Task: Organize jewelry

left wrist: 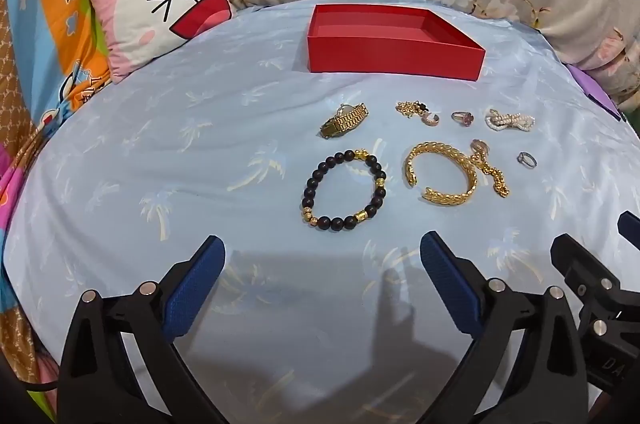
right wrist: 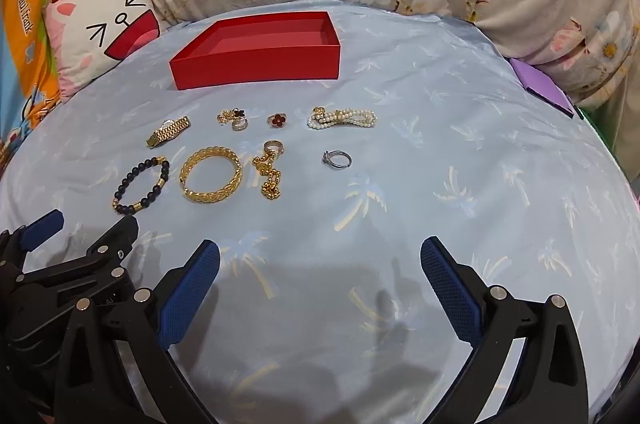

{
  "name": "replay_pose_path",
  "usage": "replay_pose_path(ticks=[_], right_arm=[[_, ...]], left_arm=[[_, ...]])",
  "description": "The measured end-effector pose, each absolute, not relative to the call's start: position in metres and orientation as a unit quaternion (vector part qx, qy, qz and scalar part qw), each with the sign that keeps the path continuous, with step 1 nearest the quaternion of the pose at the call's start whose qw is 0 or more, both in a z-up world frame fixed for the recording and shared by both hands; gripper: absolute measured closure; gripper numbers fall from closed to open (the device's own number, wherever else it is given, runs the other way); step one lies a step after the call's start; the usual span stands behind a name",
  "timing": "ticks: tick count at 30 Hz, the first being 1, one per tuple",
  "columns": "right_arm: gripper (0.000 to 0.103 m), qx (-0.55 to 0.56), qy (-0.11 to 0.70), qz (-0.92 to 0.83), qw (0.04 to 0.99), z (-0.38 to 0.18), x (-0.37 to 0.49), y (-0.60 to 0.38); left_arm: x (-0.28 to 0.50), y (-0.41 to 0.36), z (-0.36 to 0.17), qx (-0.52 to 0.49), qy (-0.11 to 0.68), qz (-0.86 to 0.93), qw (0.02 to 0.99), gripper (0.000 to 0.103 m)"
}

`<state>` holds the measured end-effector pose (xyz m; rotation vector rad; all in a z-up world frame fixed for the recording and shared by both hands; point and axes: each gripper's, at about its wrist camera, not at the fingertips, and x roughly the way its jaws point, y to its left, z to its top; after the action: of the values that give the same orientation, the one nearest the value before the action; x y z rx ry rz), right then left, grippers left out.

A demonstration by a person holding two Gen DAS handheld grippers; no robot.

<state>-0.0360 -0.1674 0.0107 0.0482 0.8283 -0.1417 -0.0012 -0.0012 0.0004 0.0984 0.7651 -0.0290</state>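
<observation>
Fingers on both grippers are spread wide with nothing between them. All the jewelry is laid out ahead in 2 rows on the blue sheet (left wrist: 160, 152), and the red box (left wrist: 394, 64) is parked just beyond, empty. The beaded bracelet (left wrist: 344, 186) is found straight ahead of the left gripper (left wrist: 322, 254), nearest to it, while the silver ring (right wrist: 337, 159) is better reached by the right gripper (right wrist: 320, 262). Both are tilted downward, hovering short of the pieces.

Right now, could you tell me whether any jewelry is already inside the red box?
No, the red box shows only its bare red floor, and the jewelry all lies on the sheet in front of it.
</observation>
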Motion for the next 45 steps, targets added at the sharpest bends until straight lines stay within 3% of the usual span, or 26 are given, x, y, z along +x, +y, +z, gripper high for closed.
replay_pose_path(ticks=[45], right_arm=[[0.005, 0.027, 0.405, -0.064, 0.911, 0.001, -0.031, -0.166]], left_arm=[[0.001, -0.001, -0.01, 0.037, 0.39, -0.022, 0.92, 0.008]])
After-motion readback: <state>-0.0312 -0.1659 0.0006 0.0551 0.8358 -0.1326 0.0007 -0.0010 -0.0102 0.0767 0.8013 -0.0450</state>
